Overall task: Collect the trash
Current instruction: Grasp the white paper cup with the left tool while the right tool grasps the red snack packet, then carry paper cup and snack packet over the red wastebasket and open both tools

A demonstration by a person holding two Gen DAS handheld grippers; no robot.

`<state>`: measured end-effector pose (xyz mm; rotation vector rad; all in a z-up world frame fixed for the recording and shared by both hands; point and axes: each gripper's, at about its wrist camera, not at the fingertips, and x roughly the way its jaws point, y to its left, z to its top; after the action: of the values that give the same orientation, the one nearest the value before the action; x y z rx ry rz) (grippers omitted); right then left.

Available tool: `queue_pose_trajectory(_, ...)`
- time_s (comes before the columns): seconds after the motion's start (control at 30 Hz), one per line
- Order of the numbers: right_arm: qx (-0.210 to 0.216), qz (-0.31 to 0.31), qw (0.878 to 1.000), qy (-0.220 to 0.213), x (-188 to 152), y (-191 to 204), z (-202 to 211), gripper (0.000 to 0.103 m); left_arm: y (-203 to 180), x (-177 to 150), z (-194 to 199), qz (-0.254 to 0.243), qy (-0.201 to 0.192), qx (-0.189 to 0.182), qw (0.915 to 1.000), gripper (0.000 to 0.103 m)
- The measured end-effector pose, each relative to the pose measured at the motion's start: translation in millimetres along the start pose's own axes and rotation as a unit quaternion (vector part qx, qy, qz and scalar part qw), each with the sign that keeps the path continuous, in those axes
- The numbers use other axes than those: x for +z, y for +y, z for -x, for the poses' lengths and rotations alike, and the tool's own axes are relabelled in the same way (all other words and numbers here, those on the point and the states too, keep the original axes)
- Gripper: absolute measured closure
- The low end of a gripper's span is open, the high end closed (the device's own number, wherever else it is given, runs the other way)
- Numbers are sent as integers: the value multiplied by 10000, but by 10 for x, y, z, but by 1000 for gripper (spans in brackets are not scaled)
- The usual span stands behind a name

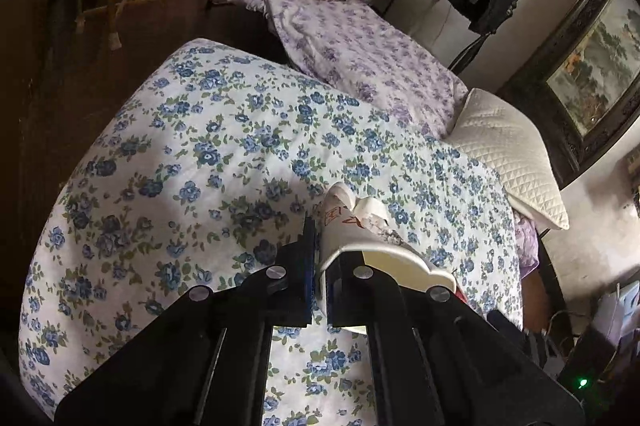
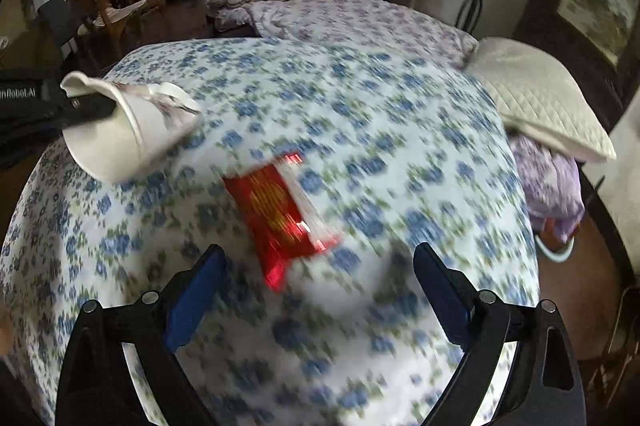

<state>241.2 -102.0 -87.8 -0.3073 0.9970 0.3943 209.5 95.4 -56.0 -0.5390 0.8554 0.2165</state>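
1. Bed (image 2: 360,98): blue-flowered quilt, carrying the remaining trash.
2. Crushed paper cup (image 1: 360,238): clamped by its wall in the closed left gripper (image 1: 318,266), at 10 o'clock in the right view.
3. Red wrapper (image 2: 280,210): lying centrally, just ahead of the open, empty right gripper (image 2: 316,290); the likely next move is descending astride it, then closing.

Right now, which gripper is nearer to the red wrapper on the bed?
Right. The open right gripper hovers just short of the red wrapper, which lies ahead between its fingers. The left gripper is off to the side, shut on a crushed paper cup.
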Motion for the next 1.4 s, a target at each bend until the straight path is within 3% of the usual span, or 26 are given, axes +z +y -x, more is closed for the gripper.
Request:
queue_pose_trajectory(0.07, 205, 18, 9998, -7, 63, 24, -17, 26, -7, -8, -31, -9, 46, 16, 10000, 98)
queue_pose_trajectory(0.13, 380, -16, 9993, 41, 107, 31, -11, 58, -10, -17, -56, -2, 83, 52, 10000, 97)
queue_pose_trajectory(0.23, 321, -47, 9995, 57, 95, 34, 35, 68, -29, -41, -117, -10, 186, 60, 9998, 96)
queue_pose_trajectory(0.37, 248, -92, 9996, -56, -58, 0, 127, 69, -36, -87, -214, -18, 291, 32, 9996, 93)
queue_pose_trajectory(0.6, 231, -485, 9984, -189, -341, -183, 314, 69, -130, -119, -231, -322, 138, 244, 9991, 92)
queue_pose_trajectory(0.77, 303, -849, 9956, -269, -505, -256, 394, 69, -186, -109, -165, -445, 18, 261, 9987, 99)
queue_pose_trajectory(1.1, 237, -1116, 9929, -338, -802, -427, 719, 69, -386, -127, 163, -631, -66, -160, 9979, 99)
queue_pose_trajectory(1.4, -85, -1644, 9852, -479, -1261, -946, 1170, 69, -883, -484, 345, -1277, 212, -883, 9876, 99)
